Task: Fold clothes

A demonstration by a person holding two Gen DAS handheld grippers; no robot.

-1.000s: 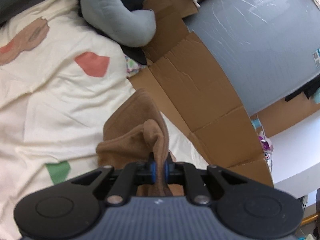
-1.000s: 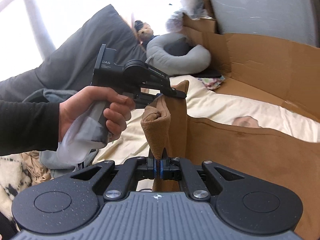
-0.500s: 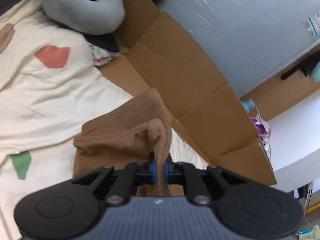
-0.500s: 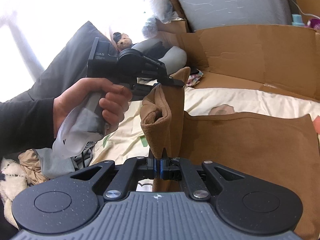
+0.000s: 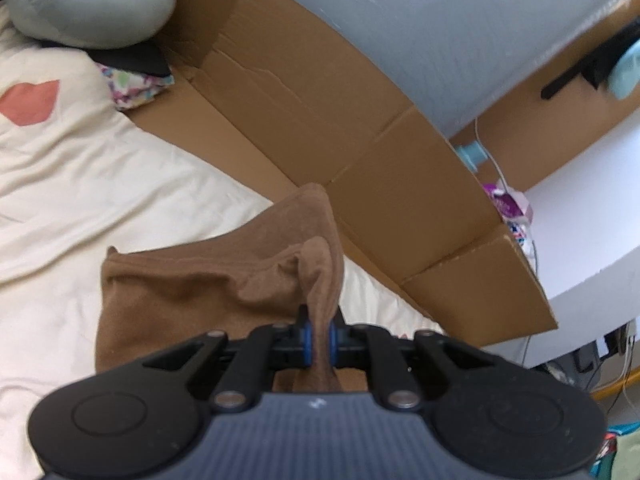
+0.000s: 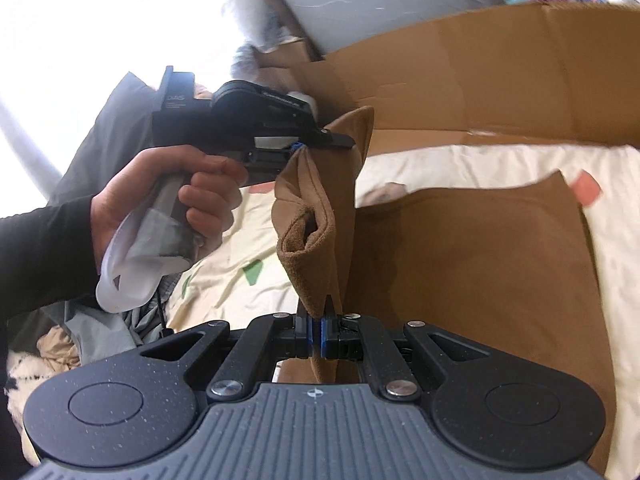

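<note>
The bed (image 5: 100,200), under a cream sheet with coloured patches, fills the left wrist view from 7 to 11 o'clock. Flattened cardboard (image 5: 360,152) runs along its edge from 12 towards 4 o'clock, and a grey curved pillow (image 5: 88,12) sits at 11 o'clock.

The brown garment (image 6: 480,264) lies mostly spread on the bed, filling the right wrist view from 2 to 5 o'clock, with one edge lifted clear of the sheet. In the left wrist view it (image 5: 192,292) sits just ahead of the tongs, near centre.

The left tongs (image 5: 318,340) are pinched narrow on a bunched corner of the cloth; in the right wrist view they (image 6: 320,142) appear at 11 o'clock, held by a person's hand (image 6: 176,196). The right tongs (image 6: 318,338) are clamped nearly shut on the other corner of the same lifted edge.

The cloth looks soft, light and limp, with a fuzzy nap that should grip well against the pads. It sags between the two holds, so corners or hems look like the best places to take it, kept taut to stop the fold creasing.
</note>
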